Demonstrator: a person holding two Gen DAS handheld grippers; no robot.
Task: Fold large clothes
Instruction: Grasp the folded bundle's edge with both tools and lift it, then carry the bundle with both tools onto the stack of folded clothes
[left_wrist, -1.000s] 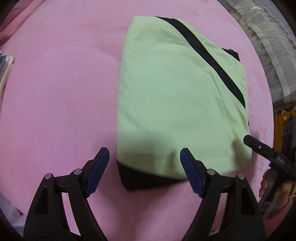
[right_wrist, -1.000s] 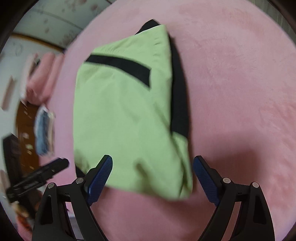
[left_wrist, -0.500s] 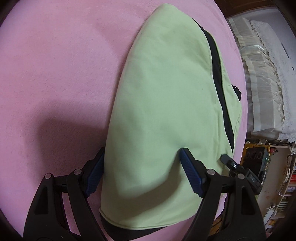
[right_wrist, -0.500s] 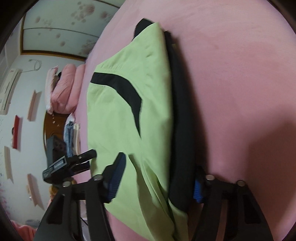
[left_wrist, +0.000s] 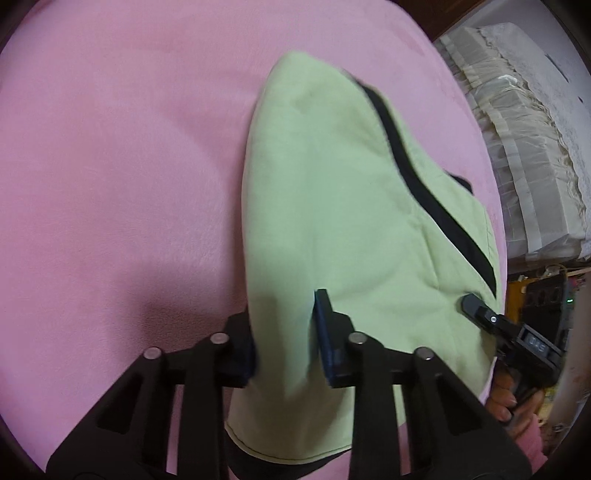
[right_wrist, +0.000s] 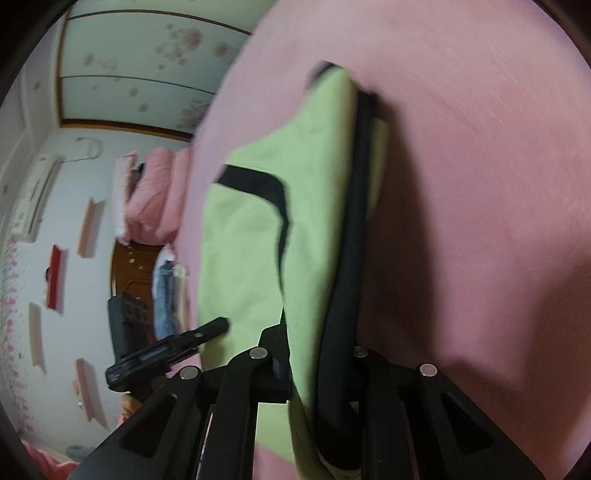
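Blue pads on the left gripper (left_wrist: 284, 332) sit nearest the lens in the left wrist view, with a fold of the light green garment (left_wrist: 332, 221) bunched between them; the jaws are closing and the pads already press the cloth from both sides. Beneath that gripper the garment's hem curves across, a dark lining showing under its edge. Just to the right, the right gripper (left_wrist: 476, 306) reaches in from the picture's right side, its black tip resting on the same near edge of the green cloth, and a person's hand (left_wrist: 513, 398) with a pink sleeve holds its handle.

In the right wrist view the right gripper (right_wrist: 314, 365) has its jaws closing on the garment (right_wrist: 314, 184), where green fabric and a thick black layer stand stacked edge-on between the fingers, pinched from each side. To the left of it the left gripper (right_wrist: 207, 332) pokes against the green cloth.

Farther out, the folded garment lies on a pink bedspread (left_wrist: 110, 166), a black stripe (left_wrist: 424, 184) running diagonally across its top face. Beyond the bed's edge are folded white bedding (left_wrist: 517, 147) in one view and a pink pillow (right_wrist: 147, 192), a stack of folded jeans (right_wrist: 166, 291) and a flowered wall in the other
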